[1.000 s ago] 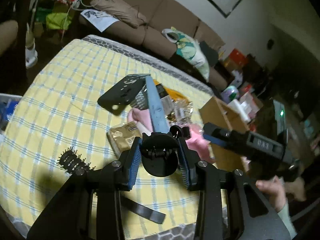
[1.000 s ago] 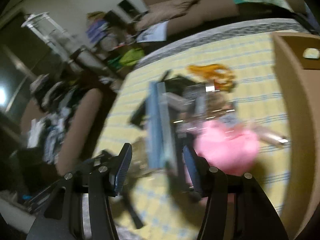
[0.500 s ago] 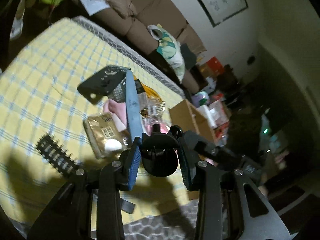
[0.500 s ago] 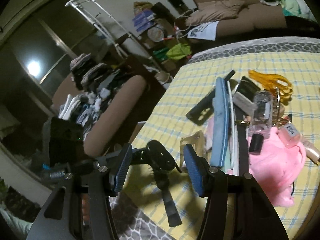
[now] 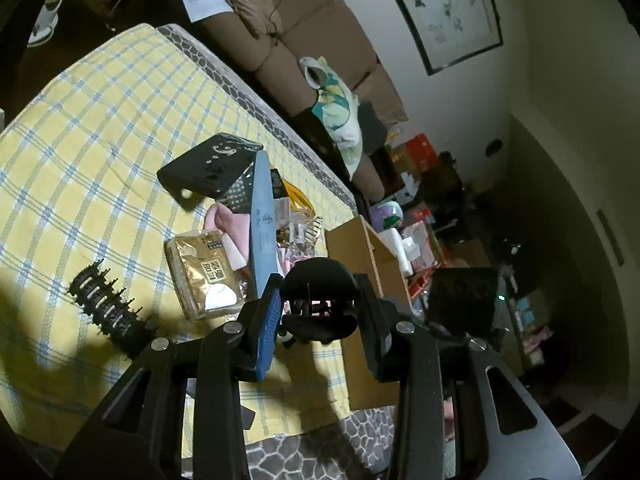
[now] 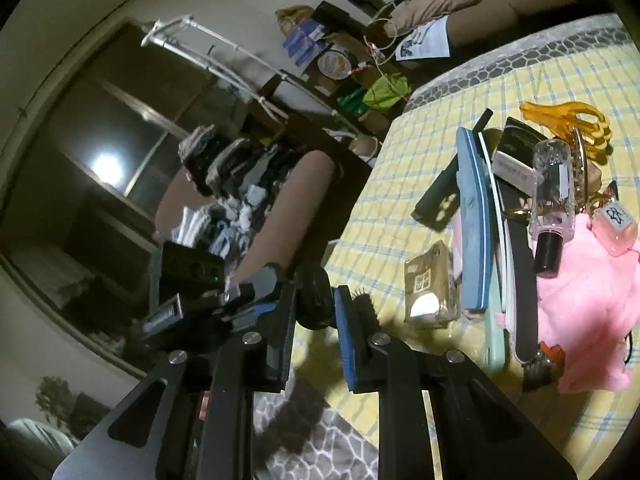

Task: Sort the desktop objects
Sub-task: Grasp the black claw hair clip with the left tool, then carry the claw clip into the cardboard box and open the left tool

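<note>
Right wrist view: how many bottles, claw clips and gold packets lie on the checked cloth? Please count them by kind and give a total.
Bottles: 2, the clear bottle and the pink bottle
Claw clips: 1, the amber claw clip
Gold packets: 1, the gold packet
Total: 4

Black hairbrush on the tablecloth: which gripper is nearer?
Right. The right gripper has its fingers directly over the black hairbrush; the left gripper, holding a black hair clip, sits off to the brush's side.
</note>
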{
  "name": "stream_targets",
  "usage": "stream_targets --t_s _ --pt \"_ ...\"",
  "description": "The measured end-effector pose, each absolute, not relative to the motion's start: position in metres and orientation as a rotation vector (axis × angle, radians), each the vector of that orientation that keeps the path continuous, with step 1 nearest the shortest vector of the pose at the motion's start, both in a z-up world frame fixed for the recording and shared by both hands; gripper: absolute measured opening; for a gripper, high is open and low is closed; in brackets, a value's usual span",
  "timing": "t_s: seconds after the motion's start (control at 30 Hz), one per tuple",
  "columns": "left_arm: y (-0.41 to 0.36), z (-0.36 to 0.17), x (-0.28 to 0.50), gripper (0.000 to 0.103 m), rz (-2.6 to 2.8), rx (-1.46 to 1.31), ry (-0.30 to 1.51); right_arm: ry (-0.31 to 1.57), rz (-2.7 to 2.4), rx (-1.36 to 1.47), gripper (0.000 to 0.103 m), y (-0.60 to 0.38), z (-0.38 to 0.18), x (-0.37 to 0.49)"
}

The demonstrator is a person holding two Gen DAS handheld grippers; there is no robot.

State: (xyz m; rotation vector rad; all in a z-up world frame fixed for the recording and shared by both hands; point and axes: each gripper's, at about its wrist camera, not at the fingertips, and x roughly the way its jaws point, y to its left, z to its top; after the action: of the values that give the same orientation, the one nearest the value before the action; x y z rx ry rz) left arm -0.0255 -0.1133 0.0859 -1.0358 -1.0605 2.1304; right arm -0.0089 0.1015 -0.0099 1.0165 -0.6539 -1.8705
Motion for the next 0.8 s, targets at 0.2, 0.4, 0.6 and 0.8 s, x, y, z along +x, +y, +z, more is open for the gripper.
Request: stream_targets --t_s 0.2,0.4,0.6,0.8 --pt "-0.105 0.096 -0.025 0.033 2.267 -1.048 -0.924 -0.624 -1.830 1.018 0.019 0.091 -0.003 0.002" --pt "-0.099 0.107 -0.024 0.033 2.323 -1.023 -0.854 -0.690 -1.929 1.007 0.019 0.127 0.005 0.001" --pt "-0.037 0.130 -0.028 0.033 2.279 -1.048 -0.683 -0.700 -2.157 0.969 0.019 0.205 0.045 0.014" --pt "0.069 0.152 -0.044 0.033 2.166 -1.038 -0.576 -0.648 -2.434 1.159 0.019 0.310 0.051 0.037"
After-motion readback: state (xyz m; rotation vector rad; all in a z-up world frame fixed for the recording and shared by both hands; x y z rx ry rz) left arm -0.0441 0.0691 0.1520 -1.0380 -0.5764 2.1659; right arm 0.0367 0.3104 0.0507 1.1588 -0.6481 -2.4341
